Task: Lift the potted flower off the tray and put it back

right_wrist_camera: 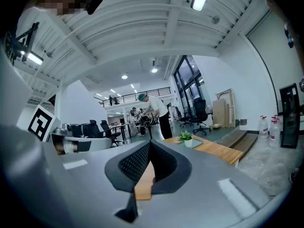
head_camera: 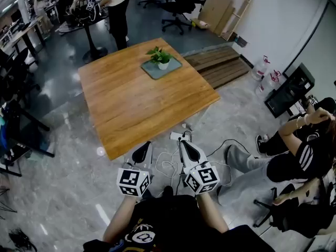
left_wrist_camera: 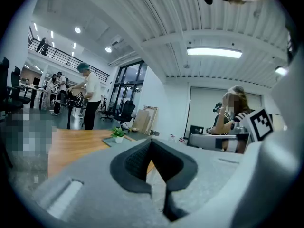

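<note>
Both left claw (head_camera: 145,145) and right claw (head_camera: 182,142) closed; potted flower (head_camera: 160,58) on tray (head_camera: 152,70).

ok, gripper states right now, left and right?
Left gripper: closed, holding nothing.
Right gripper: closed, holding nothing.

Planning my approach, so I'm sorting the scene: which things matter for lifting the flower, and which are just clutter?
Job: potted flower, tray, wooden table, left gripper, right gripper.
Lying about: floor cables, water bottles, wooden planks, cardboard sheets.
</note>
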`<state>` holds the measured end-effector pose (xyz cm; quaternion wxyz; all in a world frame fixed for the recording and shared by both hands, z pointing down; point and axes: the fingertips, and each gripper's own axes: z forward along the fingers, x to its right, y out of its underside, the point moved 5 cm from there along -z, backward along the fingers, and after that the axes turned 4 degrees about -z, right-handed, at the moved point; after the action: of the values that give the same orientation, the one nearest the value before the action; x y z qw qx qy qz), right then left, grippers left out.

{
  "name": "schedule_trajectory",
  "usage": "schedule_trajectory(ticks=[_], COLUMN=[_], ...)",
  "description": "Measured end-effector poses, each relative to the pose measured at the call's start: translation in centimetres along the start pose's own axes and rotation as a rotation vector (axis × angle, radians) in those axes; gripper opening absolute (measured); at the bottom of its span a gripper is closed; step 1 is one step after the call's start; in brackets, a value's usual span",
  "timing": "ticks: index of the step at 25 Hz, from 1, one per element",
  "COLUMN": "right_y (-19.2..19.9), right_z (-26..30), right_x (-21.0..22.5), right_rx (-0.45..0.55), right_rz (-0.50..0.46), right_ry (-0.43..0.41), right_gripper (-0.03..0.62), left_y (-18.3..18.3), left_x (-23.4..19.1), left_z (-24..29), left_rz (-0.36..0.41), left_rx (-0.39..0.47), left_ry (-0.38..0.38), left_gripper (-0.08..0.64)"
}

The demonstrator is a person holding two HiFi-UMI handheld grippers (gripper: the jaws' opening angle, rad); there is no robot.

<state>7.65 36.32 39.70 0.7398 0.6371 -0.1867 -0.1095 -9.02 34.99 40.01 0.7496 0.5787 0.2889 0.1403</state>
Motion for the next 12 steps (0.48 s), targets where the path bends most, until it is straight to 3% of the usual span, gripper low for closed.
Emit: schedule_trajectory(ticks=[6,12], right_y=[0.3,1.7], right_z=[0.2,0.6], right_x=[1.8,2.1], right_rx=[0.035,-0.014], right_rz=[0.037,0.062], right_ry=[0.019,0.068], right_gripper=[0.0,-0.001], left_y=[0.0,0.4], left_x=[-1.8,-4.4], left_z=[0.0,0.1], left_rz=[-0.017,-0.028], left_rx=[0.0,-0.01], left_ry=[-0.008,0.002], left_gripper=[-0.003,-0.003])
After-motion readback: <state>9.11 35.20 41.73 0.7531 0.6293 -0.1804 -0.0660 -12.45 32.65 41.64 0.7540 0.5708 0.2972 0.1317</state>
